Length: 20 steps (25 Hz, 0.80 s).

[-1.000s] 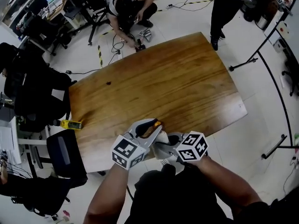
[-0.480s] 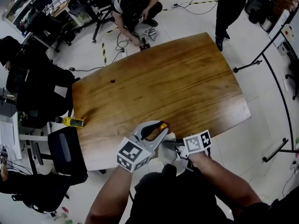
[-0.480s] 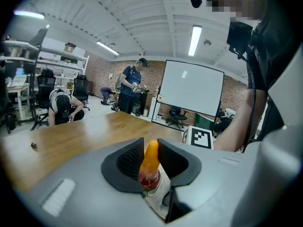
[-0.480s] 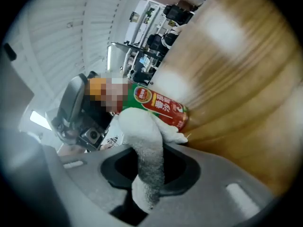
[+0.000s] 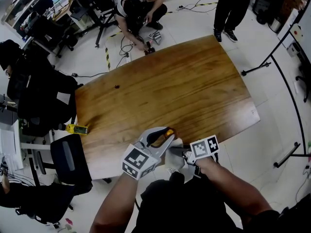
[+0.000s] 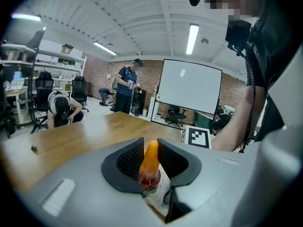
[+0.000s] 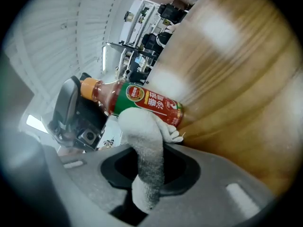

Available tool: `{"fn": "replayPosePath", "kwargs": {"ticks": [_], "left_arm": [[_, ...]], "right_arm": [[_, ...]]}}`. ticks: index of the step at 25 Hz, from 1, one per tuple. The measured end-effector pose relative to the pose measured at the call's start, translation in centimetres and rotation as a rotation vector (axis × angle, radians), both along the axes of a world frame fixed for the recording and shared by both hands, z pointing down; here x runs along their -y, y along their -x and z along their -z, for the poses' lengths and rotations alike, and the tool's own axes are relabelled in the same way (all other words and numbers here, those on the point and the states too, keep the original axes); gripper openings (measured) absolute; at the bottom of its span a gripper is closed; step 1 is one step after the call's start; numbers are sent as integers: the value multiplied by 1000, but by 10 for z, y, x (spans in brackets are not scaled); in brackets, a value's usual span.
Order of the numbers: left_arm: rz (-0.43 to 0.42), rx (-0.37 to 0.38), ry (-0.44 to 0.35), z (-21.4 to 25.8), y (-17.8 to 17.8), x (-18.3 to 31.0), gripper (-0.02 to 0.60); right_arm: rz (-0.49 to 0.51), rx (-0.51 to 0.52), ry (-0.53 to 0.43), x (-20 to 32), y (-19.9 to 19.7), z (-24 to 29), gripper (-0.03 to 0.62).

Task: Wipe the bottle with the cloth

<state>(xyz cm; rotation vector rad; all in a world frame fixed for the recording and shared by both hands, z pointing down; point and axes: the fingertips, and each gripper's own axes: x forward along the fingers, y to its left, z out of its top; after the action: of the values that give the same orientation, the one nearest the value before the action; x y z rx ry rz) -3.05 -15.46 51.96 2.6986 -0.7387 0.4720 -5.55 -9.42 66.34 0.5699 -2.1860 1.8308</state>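
Left gripper (image 6: 150, 155): both dark pads are clamped on the bottle (image 6: 150, 163), pinching it just under the orange cap, which pokes up between them. The jaws are only partly closed, with the neck filling the gap. From this gripper's own view the rest of the bottle drops behind the jaws, so its body is cut off there.

Over to the right gripper (image 7: 149, 167): its jaws are nipped tight on a white cloth (image 7: 147, 150). The cloth rises out of them in a thick roll and presses against the bottle's green and red label. The print on that label is too small to read.

From the head view both grippers meet at the near edge of the wooden table (image 5: 184, 86), right in front of the person. The left gripper covers nearly all of the bottle there, and only the orange tip peeks out. Whether the bottle touches the tabletop, I cannot tell.

Beyond the far edge a person crouches on the floor (image 5: 133, 6). Another stands cut off by the frame's top (image 5: 231, 6).
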Motion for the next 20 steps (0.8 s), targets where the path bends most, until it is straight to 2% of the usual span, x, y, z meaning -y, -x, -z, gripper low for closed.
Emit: {"fn": "replayPosePath", "kwargs": {"ticks": [3,7,10,13,16,18,20], "left_arm": [[-12,6,-18,-2,-1,0,100],[-22,-3,-42,-1,-4,-5,100],[-34,-17,-87,3,-9,-12,95],[-55,-19,-113,6,-15,-20,91],[-73,0,-137,8,-20,-23,77],[-72,1,-144,10,-22,-23,77],[-68,-6,-142,11,-24,-24,77]], "right_arm": [[58,-5,-39,-8,-7,11,77],[101,-7,-143,-7,-43,43,78],[8,-39,-196,18,-88,69,78],[-135,46,-274,67,-117,115,78],[-202,202,-303,116,-108,157,78],[-174,273,-288,138,-82,172,78],[-109,299,-270,150,-52,172,78]]}}
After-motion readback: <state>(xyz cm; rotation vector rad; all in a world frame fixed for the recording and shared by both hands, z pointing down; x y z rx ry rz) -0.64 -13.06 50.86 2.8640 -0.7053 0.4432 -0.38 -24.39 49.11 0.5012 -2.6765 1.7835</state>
